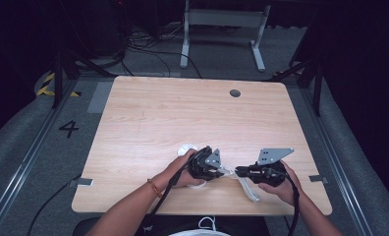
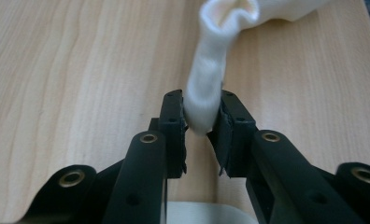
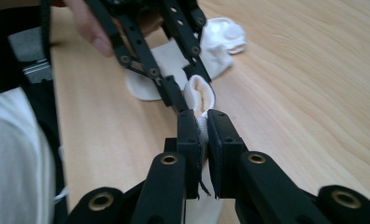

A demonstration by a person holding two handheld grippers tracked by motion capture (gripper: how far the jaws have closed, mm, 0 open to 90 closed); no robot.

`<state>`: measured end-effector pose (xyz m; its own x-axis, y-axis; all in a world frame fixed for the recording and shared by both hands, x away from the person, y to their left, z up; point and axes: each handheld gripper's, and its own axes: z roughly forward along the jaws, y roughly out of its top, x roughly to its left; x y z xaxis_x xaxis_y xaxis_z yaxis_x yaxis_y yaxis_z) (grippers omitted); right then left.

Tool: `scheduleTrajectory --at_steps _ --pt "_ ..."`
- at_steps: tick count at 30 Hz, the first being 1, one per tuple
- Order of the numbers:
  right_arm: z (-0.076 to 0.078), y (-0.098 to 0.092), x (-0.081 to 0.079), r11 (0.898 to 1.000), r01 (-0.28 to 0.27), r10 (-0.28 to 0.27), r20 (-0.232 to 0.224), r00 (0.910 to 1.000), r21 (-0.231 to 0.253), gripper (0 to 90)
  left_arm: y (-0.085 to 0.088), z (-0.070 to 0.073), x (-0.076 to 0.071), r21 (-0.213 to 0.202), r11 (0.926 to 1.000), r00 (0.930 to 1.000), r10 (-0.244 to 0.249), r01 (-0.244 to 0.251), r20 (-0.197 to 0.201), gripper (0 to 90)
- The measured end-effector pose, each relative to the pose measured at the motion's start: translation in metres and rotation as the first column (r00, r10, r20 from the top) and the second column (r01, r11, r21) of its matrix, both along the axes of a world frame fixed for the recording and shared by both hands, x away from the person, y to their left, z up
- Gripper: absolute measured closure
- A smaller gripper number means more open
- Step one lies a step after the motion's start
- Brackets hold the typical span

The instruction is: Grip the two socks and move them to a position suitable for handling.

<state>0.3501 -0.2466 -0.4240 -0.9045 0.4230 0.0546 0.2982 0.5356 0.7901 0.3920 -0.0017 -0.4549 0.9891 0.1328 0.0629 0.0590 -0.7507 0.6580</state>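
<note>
Your left hand-held gripper [image 2: 201, 122] is clamped on the white sock [image 2: 205, 88], and your right hand-held gripper [image 3: 202, 122] is pinched tight on its cuff, holding it low over the counter [image 1: 182, 113]. A second sock [image 3: 225, 35] lies bunched just beyond.

I've got both forearms coming in from the near edge, angled inward so the two grippers face each other tip to tip. My left gripper [image 1: 221, 170] lies level and points toward the right one, hand wrapped around its body; its jaws are pinched close together, pads pressing from both sides. My right gripper [image 1: 239, 171] points back at it, also level, with its grey plate on top and the cable trailing down my wrist. Its jaws are squeezed nearly flat together, clamped tight. The two sets of fingertips sit just beside each other.
</note>
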Motion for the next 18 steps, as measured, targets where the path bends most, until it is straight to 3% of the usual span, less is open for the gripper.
scheduleTrajectory --at_steps 5,7,8,11,13,18 --pt "-0.007 -0.01 0.023 0.997 0.08 -0.08 -0.018 0.9967 0.012 84.4 -0.006 0.001 0.021 0.007 0.9995 0.9987 0.032 -0.032 -0.039 81.9" --pt "-0.012 -0.015 0.031 0.994 0.105 -0.104 -0.029 0.9941 0.013 84.4 -0.01 0.0 0.029 0.01 0.9985 0.9972 0.055 -0.054 -0.05 81.0" --pt "-0.013 -0.016 0.033 0.994 0.111 -0.11 -0.035 0.9933 0.008 84.5 -0.012 0.0 0.032 -0.001 0.9978 0.9956 0.066 -0.066 -0.066 77.6" --pt "-0.017 -0.019 0.035 0.994 0.111 -0.111 -0.04 0.993 -0.004 84.7 -0.019 0.0 0.038 0.019 0.9961 0.9931 0.087 -0.086 -0.078 58.3" --pt "-0.017 -0.02 0.036 0.994 0.106 -0.106 -0.035 0.9937 -0.005 84.8 -0.026 0.0 0.039 0.029 0.9948 0.9929 0.099 -0.098 -0.066 51.2" --pt "-0.01 -0.02 0.029 0.996 0.081 -0.081 -0.018 0.9966 0.028 85.2 -0.036 0.002 0.037 -0.001 0.9961 0.992 0.088 -0.089 -0.091 43.9"
